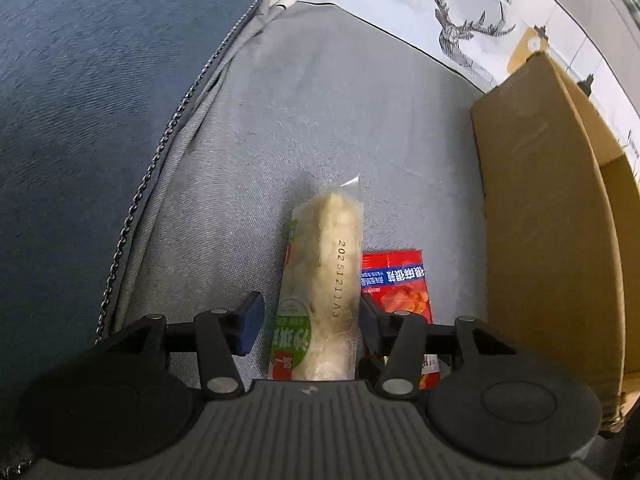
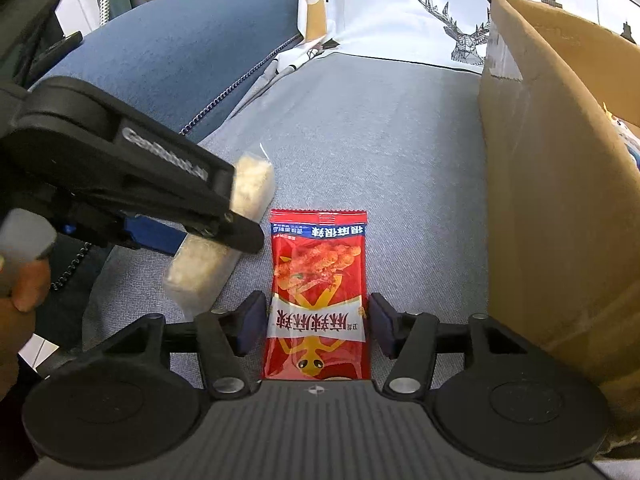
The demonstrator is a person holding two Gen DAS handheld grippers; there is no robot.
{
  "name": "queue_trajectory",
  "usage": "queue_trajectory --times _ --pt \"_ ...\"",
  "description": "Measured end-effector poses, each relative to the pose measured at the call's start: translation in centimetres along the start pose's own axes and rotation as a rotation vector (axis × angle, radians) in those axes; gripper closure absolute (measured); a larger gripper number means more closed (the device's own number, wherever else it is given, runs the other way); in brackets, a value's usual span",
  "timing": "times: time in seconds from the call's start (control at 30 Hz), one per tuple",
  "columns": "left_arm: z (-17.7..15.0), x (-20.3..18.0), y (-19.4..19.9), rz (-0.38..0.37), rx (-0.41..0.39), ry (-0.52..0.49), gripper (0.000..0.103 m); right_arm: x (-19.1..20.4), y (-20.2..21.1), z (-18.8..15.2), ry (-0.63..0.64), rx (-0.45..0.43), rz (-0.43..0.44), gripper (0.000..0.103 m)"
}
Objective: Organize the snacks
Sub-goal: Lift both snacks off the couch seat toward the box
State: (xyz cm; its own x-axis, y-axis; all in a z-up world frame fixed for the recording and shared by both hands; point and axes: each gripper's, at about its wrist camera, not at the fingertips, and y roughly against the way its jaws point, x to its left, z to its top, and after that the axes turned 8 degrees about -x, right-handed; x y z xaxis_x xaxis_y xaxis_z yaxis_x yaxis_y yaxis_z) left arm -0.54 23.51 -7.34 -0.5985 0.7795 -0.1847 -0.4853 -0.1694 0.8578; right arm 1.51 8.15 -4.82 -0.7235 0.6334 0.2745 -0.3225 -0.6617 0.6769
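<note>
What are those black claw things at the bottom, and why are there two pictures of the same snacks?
Each claw is a hand-held gripper that a person carries, with a camera looking along its two fingers. One picture comes from the left hand-held gripper, the other from the right hand-held gripper. On the grey cushion lie a pale snack bar and a red snack packet, beside a cardboard box. Each snack lies between open fingers. Nothing is gripped yet.

A home — grey sofa seat, "Fashion Home" cushion.
</note>
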Motion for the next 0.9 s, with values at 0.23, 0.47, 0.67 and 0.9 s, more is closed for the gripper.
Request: queue_trajectory --times 0.23,0.47,0.67,0.9 --pt "0.0 -0.4 -0.1 0.002 0.001 -0.024 0.043 0.8 -0.2 -0.2 0.048 -0.001 -0.005 0.036" --pt "0.0 -0.6 0.1 -0.002 0.009 -0.031 0.038 1.0 -0.2 -0.3 0.060 -0.001 -0.007 0.034" --pt "0.0 -0.8 -0.1 -0.003 0.015 -0.039 0.035 1.0 -0.2 -0.3 0.060 -0.001 -0.008 0.034" --pt "-0.1 -1.7 -0.5 0.013 0.014 -0.092 0.034 1.0 -0.2 -0.3 0.068 -0.001 -0.011 0.035"
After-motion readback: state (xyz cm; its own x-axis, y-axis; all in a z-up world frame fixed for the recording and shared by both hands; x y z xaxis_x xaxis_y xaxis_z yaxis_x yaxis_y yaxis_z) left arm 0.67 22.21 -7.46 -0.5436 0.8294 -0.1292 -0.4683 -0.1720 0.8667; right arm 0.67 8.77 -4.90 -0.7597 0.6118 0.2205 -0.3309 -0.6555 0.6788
